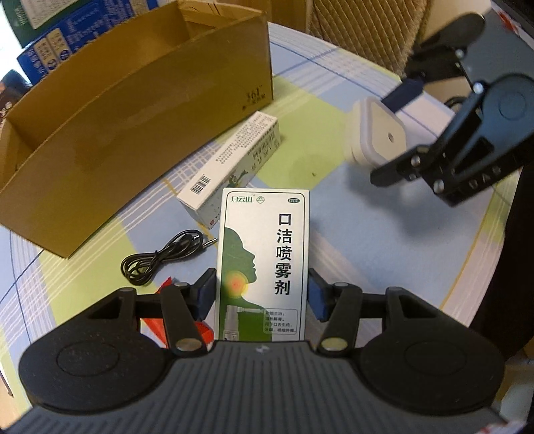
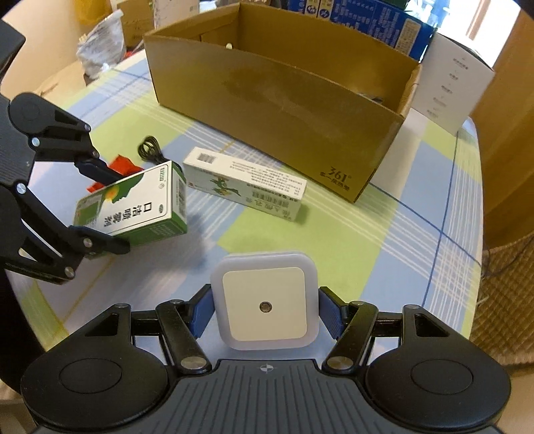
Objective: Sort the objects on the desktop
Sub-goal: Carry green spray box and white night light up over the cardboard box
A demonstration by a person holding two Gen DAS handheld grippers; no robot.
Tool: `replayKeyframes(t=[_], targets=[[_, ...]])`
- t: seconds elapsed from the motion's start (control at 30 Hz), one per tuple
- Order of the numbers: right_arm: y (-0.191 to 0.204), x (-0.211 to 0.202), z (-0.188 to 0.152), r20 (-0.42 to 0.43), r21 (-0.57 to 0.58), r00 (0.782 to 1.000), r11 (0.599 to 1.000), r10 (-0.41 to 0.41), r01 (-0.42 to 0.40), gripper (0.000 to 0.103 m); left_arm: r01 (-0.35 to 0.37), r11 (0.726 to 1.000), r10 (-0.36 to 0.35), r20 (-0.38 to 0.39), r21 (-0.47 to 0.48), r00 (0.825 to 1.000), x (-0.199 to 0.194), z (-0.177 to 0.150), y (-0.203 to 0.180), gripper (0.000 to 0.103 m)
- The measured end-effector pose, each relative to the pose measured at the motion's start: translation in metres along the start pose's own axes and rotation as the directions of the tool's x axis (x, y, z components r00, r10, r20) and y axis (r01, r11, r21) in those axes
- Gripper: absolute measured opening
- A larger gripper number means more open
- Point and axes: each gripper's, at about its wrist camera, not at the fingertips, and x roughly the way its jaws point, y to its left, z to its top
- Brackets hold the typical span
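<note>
Gripping a green-and-white spray box (image 1: 263, 263), the left gripper (image 1: 262, 295) has its blue pads pressed on both long sides of it. The right wrist view shows this box (image 2: 133, 205) lifted off the table, tilted, with the left gripper (image 2: 106, 203) coming in from the left edge.

Right gripper (image 2: 265, 312) is clamped on a white square night light (image 2: 265, 300), pads on its left and right edges, small round sensor facing the camera. In the left wrist view the night light (image 1: 378, 133) hangs in the air over the tablecloth (image 1: 333, 213), held by the right gripper (image 1: 390, 133) at upper right.

On the checked blue, green and white tablecloth: a long white medicine box (image 2: 245, 182) lying flat, just in front of the open cardboard box (image 2: 283, 100), near it but not touching. A coiled black audio cable (image 1: 160, 258) lies left of the spray box, between it and the cardboard box. A red item (image 1: 167, 312) sits partly hidden under the left gripper; cannot tell what it is.

Blue cartons (image 2: 370, 23) stand behind the cardboard box. What is inside the cardboard box is mostly hidden.
</note>
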Motion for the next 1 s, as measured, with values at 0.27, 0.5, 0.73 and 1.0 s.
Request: replayKeyframes(t=[0.27,0.5,0.73,1.0], targets=[[0.011,-0.024,0.006,0.040,0.039,0.999,0.999,-0.015,0.014,0.063,-0.065,0.996,0.066,0.028,-0.058,0.997,-0.049,-0.010,0.007,0.051],[0.023,-0.048,0.017,0.090,0.070,0.996,0.997,-0.023,0.017,0.063,-0.112,0.987,0.119,0.056,-0.117,0.991,-0.079,-0.006,0.020,0.051],[0.032,-0.068,0.027,0.127,0.073,0.991,0.997,-0.030,0.021,0.063,-0.148,0.979,0.160,0.076,-0.138,0.984,-0.103,-0.004,0.029,0.051],[0.034,-0.080,0.041,0.155,0.063,0.987,0.997,-0.043,0.033,0.063,-0.162,0.975,0.177,0.090,-0.151,0.980,-0.122,0.001,0.042,0.051]])
